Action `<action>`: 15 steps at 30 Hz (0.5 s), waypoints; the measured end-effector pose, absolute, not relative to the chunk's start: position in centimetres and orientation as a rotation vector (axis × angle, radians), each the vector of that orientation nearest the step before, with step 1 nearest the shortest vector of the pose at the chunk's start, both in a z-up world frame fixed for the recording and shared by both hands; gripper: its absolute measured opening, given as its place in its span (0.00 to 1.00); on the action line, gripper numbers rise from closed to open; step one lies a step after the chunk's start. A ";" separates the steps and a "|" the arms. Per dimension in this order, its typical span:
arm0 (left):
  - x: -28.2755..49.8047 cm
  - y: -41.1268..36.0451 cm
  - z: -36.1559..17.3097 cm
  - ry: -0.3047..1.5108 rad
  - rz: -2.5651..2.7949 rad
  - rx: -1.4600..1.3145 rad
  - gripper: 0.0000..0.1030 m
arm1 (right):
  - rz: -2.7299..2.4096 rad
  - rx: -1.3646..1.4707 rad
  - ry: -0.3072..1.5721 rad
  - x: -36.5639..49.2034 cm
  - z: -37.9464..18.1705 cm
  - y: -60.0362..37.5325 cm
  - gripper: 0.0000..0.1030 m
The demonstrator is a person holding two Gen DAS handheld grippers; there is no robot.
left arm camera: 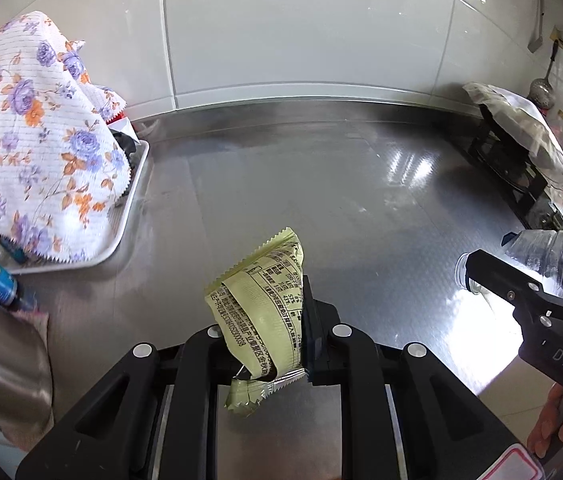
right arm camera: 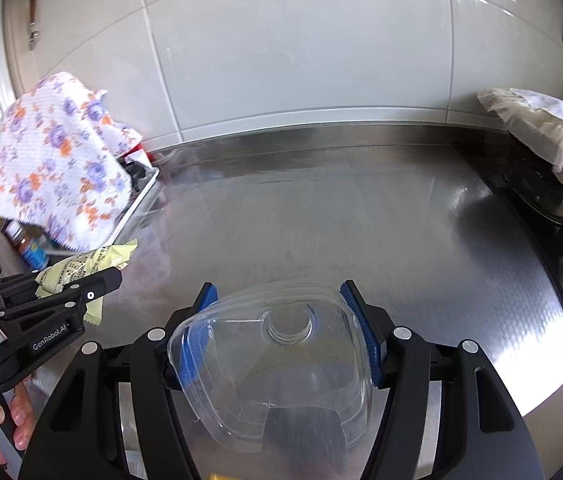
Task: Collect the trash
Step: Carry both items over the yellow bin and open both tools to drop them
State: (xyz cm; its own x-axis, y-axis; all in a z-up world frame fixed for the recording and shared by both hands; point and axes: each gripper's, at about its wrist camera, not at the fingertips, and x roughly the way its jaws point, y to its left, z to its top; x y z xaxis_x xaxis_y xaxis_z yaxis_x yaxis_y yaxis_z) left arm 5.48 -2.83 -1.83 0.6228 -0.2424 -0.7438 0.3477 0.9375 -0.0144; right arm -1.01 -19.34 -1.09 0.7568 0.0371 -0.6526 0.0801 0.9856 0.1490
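The left gripper (left arm camera: 265,328) is clenching a crumpled yellow-green wrapper (left arm camera: 259,308), holding it up above the steel counter (left arm camera: 321,184); the right gripper (right arm camera: 281,332) is gripping a crushed clear plastic bottle (right arm camera: 277,368) between its blue pads (right arm camera: 361,320), also off the counter; a floral cloth (left arm camera: 37,132) is draping over a tray (left arm camera: 137,184) at the left; a covered stove (right arm camera: 549,184) is sitting at the right.
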 end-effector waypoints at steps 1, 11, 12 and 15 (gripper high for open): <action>4.6 -2.8 -1.7 0.830 -0.338 0.135 0.17 | -0.019 0.171 0.712 -1.5 -1.0 -19.3 0.62; -2.5 -3.4 -1.6 0.825 -0.264 0.113 0.17 | 0.074 0.144 0.707 -8.6 -0.7 -19.5 0.62; -3.7 -3.5 -1.6 0.826 -0.257 0.110 0.17 | 0.084 0.141 0.706 -9.5 -0.6 -19.6 0.62; -6.5 -3.9 -1.7 0.826 -0.241 0.112 0.17 | 0.108 0.135 0.700 -12.0 -0.5 -20.1 0.62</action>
State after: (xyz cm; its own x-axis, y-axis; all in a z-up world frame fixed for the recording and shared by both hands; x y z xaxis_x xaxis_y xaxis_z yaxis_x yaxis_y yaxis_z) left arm -6.52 -3.85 -1.67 0.6525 -0.1685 -0.7388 0.2551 0.9669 0.0047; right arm -12.03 -20.06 -0.55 0.7598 0.1444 -0.6339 -0.0539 0.9857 0.1599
